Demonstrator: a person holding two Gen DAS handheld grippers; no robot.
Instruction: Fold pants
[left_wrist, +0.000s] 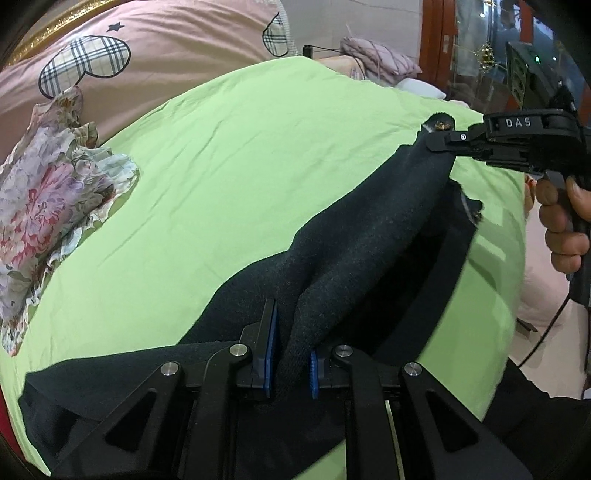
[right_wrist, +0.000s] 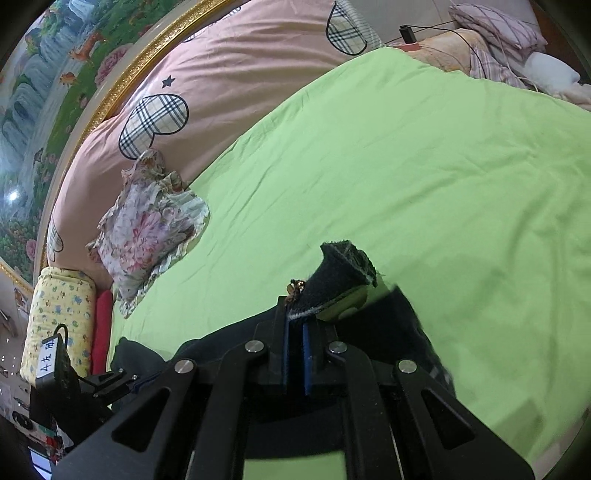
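Observation:
Dark navy pants (left_wrist: 369, 236) lie on the green bed sheet (left_wrist: 221, 184), partly lifted. My left gripper (left_wrist: 291, 365) is shut on a bunched fold of the pants between its blue pads. My right gripper (left_wrist: 439, 142) shows at the upper right of the left wrist view, shut on the waist corner with a small gold button. In the right wrist view my right gripper (right_wrist: 295, 354) clamps that corner of the pants (right_wrist: 340, 280), which sticks up past the fingertips. The left gripper (right_wrist: 122, 382) shows at the lower left there.
A floral frilled cloth (left_wrist: 55, 199) lies at the left of the sheet. A pink duvet with plaid hearts (right_wrist: 229, 74) lies behind. Pillows and a cable (right_wrist: 491, 37) are at the far end. A yellow roll (right_wrist: 59, 317) sits by the bed's edge.

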